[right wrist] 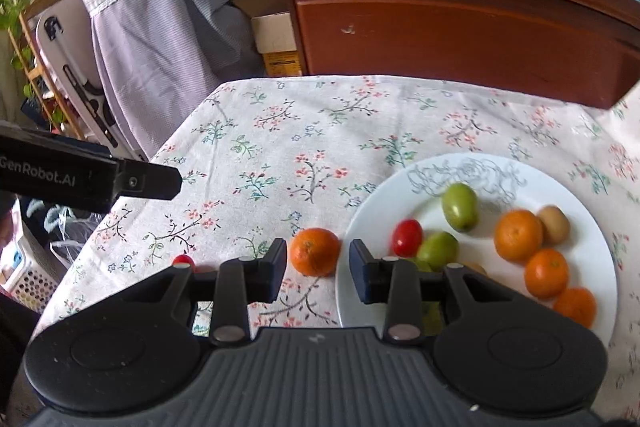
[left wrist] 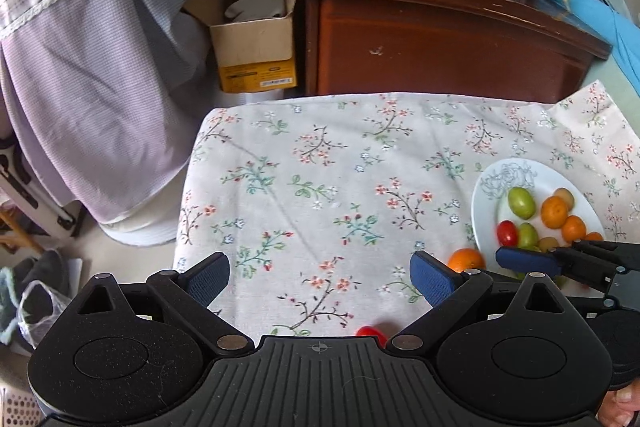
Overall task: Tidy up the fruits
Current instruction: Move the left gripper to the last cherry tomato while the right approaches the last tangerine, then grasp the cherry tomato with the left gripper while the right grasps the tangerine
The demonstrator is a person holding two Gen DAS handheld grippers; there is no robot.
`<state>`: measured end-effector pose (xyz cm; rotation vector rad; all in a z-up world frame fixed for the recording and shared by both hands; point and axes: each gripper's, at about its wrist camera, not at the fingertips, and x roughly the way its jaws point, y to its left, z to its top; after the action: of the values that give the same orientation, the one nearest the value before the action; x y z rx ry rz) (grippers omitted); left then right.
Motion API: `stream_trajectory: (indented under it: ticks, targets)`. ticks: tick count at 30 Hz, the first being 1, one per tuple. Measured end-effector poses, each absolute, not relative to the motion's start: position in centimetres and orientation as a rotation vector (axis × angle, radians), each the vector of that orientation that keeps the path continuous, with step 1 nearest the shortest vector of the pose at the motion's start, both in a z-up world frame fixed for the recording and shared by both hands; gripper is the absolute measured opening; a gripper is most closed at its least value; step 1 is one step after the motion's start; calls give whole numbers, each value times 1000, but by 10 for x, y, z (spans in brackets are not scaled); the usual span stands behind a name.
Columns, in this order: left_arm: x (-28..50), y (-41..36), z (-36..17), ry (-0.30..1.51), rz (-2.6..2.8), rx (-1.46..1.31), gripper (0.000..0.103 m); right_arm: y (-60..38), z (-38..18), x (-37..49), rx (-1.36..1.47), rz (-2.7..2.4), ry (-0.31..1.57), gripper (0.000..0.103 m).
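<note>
My right gripper [right wrist: 318,269] is spread and empty, with an orange [right wrist: 315,251] on the cloth just beyond its gap, at nine o'clock of the plate [right wrist: 600,247]. My left gripper [left wrist: 320,279] gapes wide, holding nothing, a red tomato [left wrist: 370,331] below it.

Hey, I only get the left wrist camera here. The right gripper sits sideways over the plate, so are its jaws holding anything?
Observer: No. In the right wrist view the right gripper has its jaws apart and empty, with the loose mandarin just beyond them.
Operator: Is that one on the plate? My own finger hides part of it.
Observer: No, it rests on the floral cloth, beside the left rim of the plate.
Operator: How many are already plated?
Observer: I count three mandarins along the plate's right side. The right gripper mostly blocks the nearest one from you.
</note>
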<state>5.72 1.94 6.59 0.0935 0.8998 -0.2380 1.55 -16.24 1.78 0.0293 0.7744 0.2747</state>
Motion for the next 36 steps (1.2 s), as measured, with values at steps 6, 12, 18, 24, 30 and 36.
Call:
stream_trajectory:
  ticks: [6,12,18,24,30,36]
  targets:
    - [61,24,61,917,-227,77,98,-151,11,20,-69,285,759,37]
    - [60,28,59,926,-224,67,98,-140,10,19,-149,294,736,29]
    - [60,28,59,924,-224,66,98,-139,11,17,-128,331,757,28]
    - [61,28,58,934,-224,67,98,-138,10,18,-116,342,757,29]
    - [58,25,55,946,-239,79,98,-137,8,18,-113,321,766,33]
    - [50,21,48,956,-249,120,98,-136,11,12,-118,330,783,30]
